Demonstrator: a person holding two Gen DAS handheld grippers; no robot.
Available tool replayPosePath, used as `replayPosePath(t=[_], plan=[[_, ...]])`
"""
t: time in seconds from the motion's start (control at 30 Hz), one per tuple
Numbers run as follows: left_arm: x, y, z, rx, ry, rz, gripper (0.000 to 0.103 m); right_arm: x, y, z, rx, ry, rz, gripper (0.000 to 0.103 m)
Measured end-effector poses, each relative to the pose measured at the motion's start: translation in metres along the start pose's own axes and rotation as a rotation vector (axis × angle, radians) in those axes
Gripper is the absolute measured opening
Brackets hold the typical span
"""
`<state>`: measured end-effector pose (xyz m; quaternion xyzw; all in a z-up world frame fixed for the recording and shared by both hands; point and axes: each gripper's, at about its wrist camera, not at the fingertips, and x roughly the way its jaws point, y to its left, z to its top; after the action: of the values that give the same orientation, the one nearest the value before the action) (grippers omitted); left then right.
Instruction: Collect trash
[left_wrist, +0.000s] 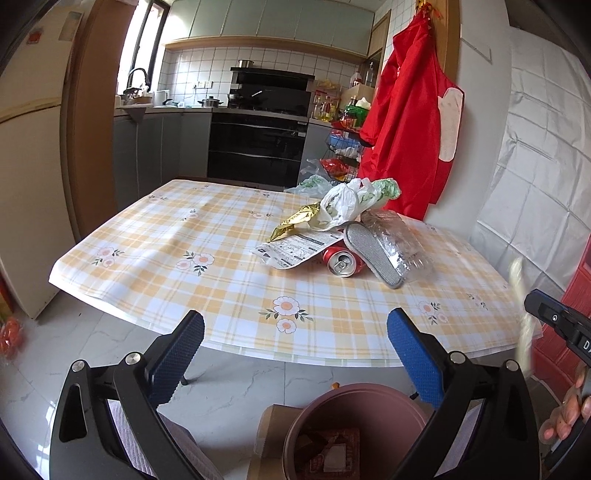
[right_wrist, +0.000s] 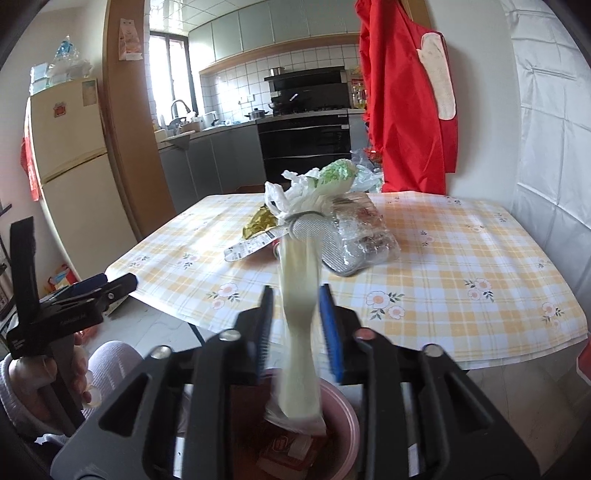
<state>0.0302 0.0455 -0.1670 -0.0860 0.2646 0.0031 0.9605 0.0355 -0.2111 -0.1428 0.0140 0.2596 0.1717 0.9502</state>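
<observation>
A: Counts? 
B: One pink bin (right_wrist: 347, 417), one red can (left_wrist: 341, 260), one trash pile (left_wrist: 347, 225) on the table (left_wrist: 166, 236).

A: Fingers? 
B: Left gripper (left_wrist: 295, 343) spread, empty. Right gripper (right_wrist: 297, 325) parted around a blurred pale wrapper (right_wrist: 299, 332) over the bin (contact unclear; only right view shows that).

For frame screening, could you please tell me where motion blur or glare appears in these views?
Right wrist: the pale cream wrapper streaks with motion blur between the right hand-held gripper fingers, above the pink plastic bin. Left wrist: window overexposed; same wrapper smeared at right edge.
</observation>
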Motion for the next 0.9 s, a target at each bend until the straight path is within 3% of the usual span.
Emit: replayPosePath(t=[0.1, 0.17, 0.3, 0.47, 0.9], plan=[[0.001, 0.001, -0.001, -0.004, 0.006, -0.001, 0.097, -0.002, 0.003, 0.001, -0.008, -0.016, -0.007, 0.044], [0.002, 0.002, -0.001, -0.005, 0.008, 0.003, 0.097, -0.003, 0.003, 0.002, -0.008, -0.026, -0.029, 0.065], [0.004, 0.004, -0.002, -0.010, 0.013, 0.008, 0.097, -0.002, -0.002, 0.003, 0.010, -0.040, -0.077, 0.091], [0.008, 0.006, -0.003, -0.014, 0.026, 0.015, 0.097, 0.005, -0.010, 0.002, 0.031, -0.022, -0.115, 0.097], [0.026, 0.008, -0.008, -0.012, 0.070, 0.032, 0.097, 0.031, -0.027, -0.009, 0.073, 0.050, -0.162, 0.097]])
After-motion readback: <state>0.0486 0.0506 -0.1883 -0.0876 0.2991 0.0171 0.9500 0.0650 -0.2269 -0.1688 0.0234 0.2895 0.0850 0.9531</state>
